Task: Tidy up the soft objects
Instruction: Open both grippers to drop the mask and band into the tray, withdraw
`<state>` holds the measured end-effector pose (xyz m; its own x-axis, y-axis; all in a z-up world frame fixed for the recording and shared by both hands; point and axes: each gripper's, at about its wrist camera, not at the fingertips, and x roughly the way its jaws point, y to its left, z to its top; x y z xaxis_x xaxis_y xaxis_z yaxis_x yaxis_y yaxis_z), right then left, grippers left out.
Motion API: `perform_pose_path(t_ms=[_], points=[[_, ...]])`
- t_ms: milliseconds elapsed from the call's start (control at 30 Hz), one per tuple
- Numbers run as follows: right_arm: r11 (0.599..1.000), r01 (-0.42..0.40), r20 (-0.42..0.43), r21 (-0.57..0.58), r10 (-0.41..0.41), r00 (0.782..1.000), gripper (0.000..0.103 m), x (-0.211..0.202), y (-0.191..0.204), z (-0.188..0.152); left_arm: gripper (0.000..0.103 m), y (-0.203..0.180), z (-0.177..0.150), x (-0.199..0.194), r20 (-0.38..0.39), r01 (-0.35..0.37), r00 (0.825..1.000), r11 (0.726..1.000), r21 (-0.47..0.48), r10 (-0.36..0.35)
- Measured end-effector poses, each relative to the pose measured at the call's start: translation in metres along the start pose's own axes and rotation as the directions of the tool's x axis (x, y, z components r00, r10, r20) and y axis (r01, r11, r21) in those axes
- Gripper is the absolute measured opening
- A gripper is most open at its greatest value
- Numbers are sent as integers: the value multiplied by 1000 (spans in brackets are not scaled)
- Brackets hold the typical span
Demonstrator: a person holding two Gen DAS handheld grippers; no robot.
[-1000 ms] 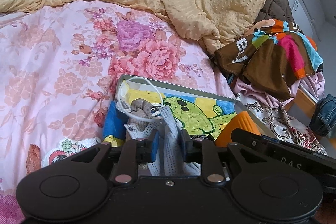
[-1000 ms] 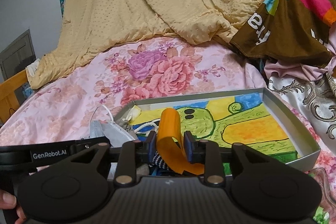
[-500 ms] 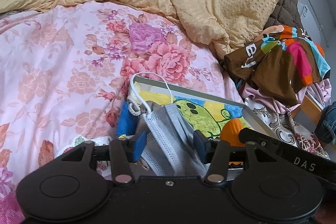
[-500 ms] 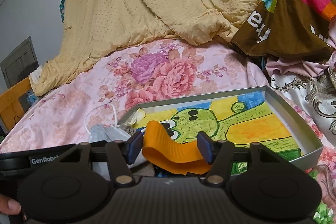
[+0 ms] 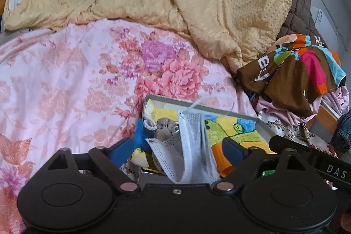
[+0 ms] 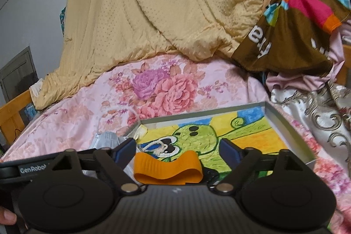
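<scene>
A grey shallow box (image 5: 263,125) (image 6: 278,120) with a green cartoon picture inside lies on the floral bed sheet. My left gripper (image 5: 179,149) is open; a grey face mask (image 5: 193,146) hangs loose between its fingers over the box's near-left corner, beside a brownish soft item (image 5: 164,128). My right gripper (image 6: 177,150) is open; an orange band (image 6: 167,169) lies loose between its fingers in the box. The band's end also shows in the left wrist view (image 5: 221,160). The mask shows at the left in the right wrist view (image 6: 105,139).
A yellow quilt (image 5: 197,3) (image 6: 175,10) is heaped at the back of the bed. A brown multicoloured shirt (image 5: 296,74) (image 6: 296,21) and other clothes are piled at the right. A wooden bed frame (image 6: 13,111) runs along the left edge.
Both grippers have opened. The left one let go of the face mask and the right one let go of the orange band; both items now rest loose over the box.
</scene>
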<state>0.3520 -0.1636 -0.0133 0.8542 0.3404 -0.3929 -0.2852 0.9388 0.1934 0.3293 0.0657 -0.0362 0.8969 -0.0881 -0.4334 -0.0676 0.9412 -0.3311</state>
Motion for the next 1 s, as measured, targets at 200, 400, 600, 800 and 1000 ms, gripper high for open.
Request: perform_pose_path(t_ms=[200,400,600,800,1000], points=[[999,35,45,-22,-34,998,103,-27,-2,5,102,-6,1,-31,63,-28,998,999,34,26],[998,42,80,-37,-39,996,103,-60,-5,8,102,-10,4,-68,116,-52,992,997,51,46],[997,39,92,-68,-33,995,103,-96,-4,5,102,-15,-3,-107,138,-55,990,994,91,42],[994,55,0,-97,-55,998,103,-120,5,-9,102,-20,-22,-133,59,-14,998,995,98,8],[991,43,-89,-124,-54,995,103,-140,15,-33,102,-26,-49,-156,1,-17,1000,989,147,17]])
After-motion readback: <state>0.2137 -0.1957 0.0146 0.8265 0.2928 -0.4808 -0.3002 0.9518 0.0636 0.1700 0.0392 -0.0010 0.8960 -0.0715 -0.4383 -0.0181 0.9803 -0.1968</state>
